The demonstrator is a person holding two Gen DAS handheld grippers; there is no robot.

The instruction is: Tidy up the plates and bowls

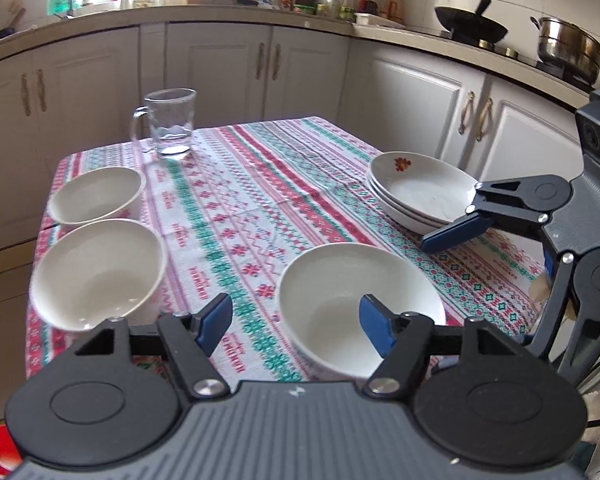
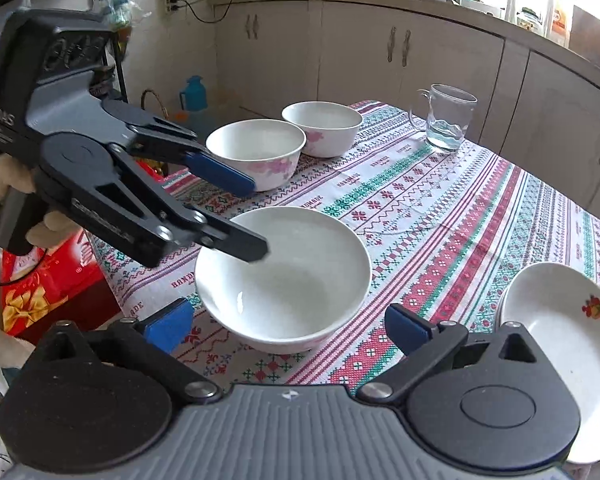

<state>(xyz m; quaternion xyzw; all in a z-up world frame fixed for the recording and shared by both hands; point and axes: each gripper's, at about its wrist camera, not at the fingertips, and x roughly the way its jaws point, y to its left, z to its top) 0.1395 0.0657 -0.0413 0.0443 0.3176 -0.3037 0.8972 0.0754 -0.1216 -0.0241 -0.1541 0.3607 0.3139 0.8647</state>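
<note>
We count three white bowls on the table: the near bowl (image 1: 360,300) in the middle, and two more, the second bowl (image 1: 96,276) and the third bowl (image 1: 98,196), one behind the other along the left edge of the tablecloth (image 1: 260,184). At the right edge we see one stack of plates (image 1: 420,192); it seems to have three plates. One glass mug (image 1: 170,124) stands near the far edge.

Our left gripper (image 1: 296,326) is partly open and holds nothing; its right finger (image 1: 376,328) reaches over the rim of the near bowl, but no pad presses on it. Our right gripper (image 2: 288,326) is wide open and empty, just before the same bowl. The middle of the cloth is free.
</note>
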